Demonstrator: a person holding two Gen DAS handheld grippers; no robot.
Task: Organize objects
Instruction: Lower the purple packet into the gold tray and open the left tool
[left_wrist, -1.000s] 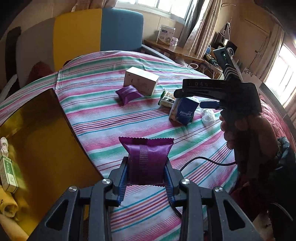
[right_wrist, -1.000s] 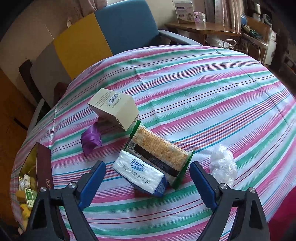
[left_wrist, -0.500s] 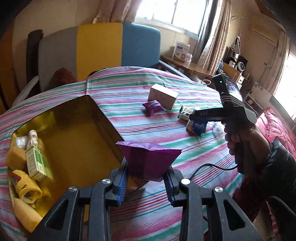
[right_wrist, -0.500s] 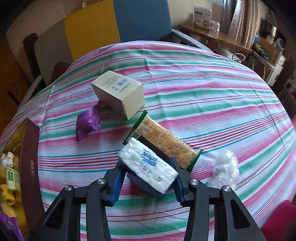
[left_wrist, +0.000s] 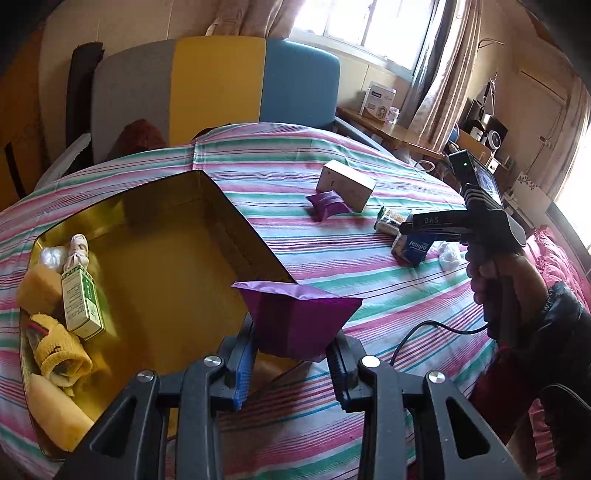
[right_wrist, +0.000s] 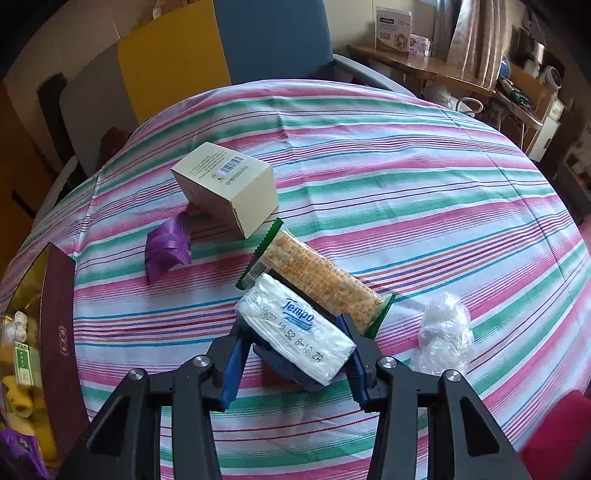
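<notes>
Left wrist view: the left gripper (left_wrist: 291, 363) has its jaws closed on the lower part of a purple foil sachet (left_wrist: 297, 317), held in the air above the near right corner of the open gold-lined tin box (left_wrist: 236, 218), which sits toward the left edge of the striped surface (left_wrist: 332, 266). The sachet looks light, soft and crinkly, likely slippery; gripping across its padded middle, as here, seems safest. Its crimped top edge points away from the camera and its short body stands roughly upright between the jaws.

Right wrist view: the right gripper (right_wrist: 293, 360) has its jaws narrowed onto the sides of a white Tempo tissue pack in blue wrap (right_wrist: 295, 328), resting on the surface near its front edge, touching a green-ended cracker packet (right_wrist: 317, 277). The pack should be light and squashy, so a firm hold across its narrow width suits it. Its long axis runs diagonally, far-left to near-right, with the printed face up.
</notes>
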